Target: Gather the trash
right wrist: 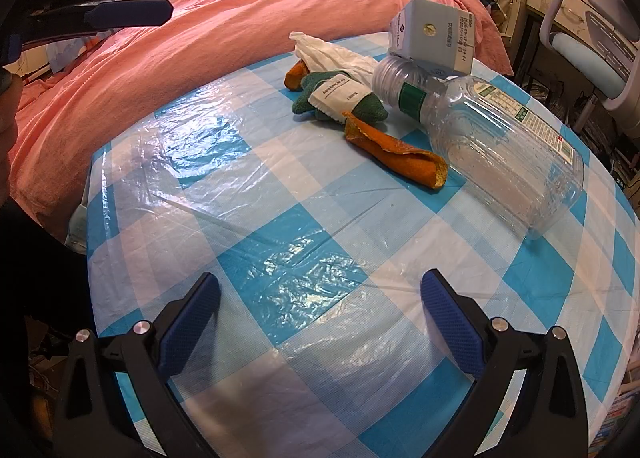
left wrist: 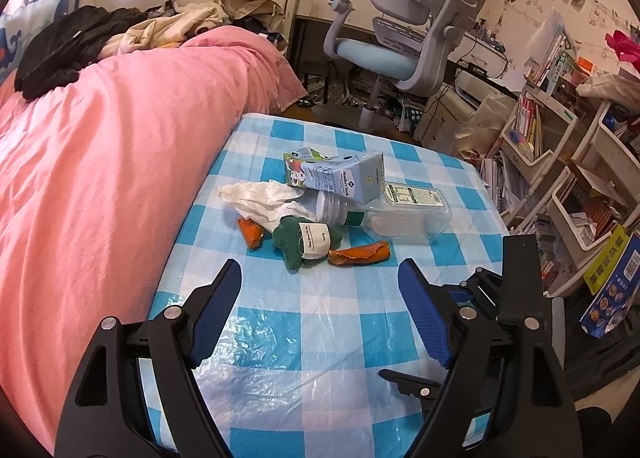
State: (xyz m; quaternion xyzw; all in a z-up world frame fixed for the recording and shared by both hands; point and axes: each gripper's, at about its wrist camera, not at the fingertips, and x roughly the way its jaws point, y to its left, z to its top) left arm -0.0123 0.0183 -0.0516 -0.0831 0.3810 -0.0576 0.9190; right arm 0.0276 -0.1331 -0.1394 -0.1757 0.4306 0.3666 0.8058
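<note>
Both grippers, left gripper (left wrist: 320,290) and right gripper (right wrist: 320,298), gape empty, short of the clear plastic bottle (right wrist: 500,150) lying beside curled orange peel (right wrist: 396,156).

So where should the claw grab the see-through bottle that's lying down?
Probably around the ribbed neck of the bottle, just below its cap. It lies on its side, wide body likely too fat; come from above, since the carton rests near the cap.
</note>
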